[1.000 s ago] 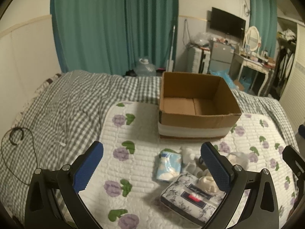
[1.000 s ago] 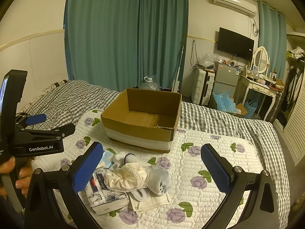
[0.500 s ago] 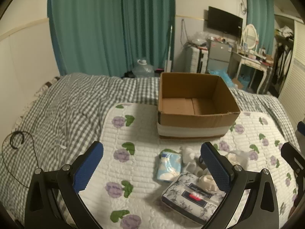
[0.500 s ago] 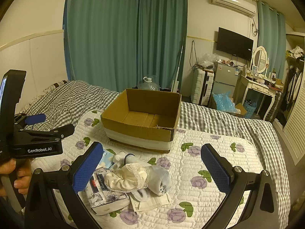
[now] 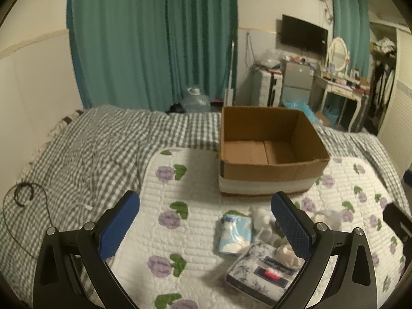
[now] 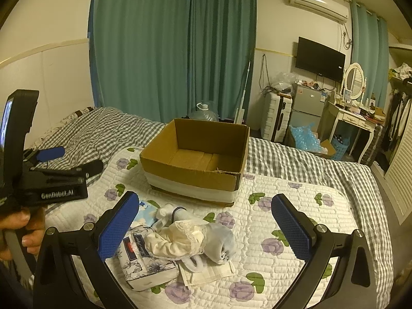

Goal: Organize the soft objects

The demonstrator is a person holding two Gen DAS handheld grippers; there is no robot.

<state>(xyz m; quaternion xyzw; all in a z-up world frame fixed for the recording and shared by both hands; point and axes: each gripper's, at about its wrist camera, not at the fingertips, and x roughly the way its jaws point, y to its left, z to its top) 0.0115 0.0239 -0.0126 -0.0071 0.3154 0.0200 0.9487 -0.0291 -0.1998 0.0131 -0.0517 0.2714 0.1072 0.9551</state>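
Nothing was packed yet: the cardboard box [image 6: 195, 159] sat empty at the far side of the quilt [image 6: 296, 221]. The soft items [image 6: 180, 242] lay piled near it. Left gripper [image 5: 206, 228] and right gripper [image 6: 203, 228] hovered, fingers spread, holding nothing

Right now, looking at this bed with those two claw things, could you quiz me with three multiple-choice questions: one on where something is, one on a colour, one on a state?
1. Where does the cardboard box sit?
A. on the floor
B. on the floral quilt
C. on a desk

2. What colour are the curtains?
A. teal
B. red
C. white

3. What is in the box?
A. clothes
B. books
C. nothing visible

Answers: B, the box rests on the quilt behind the pile of soft items. A, they hang teal behind the bed. C, its bare floor shows.
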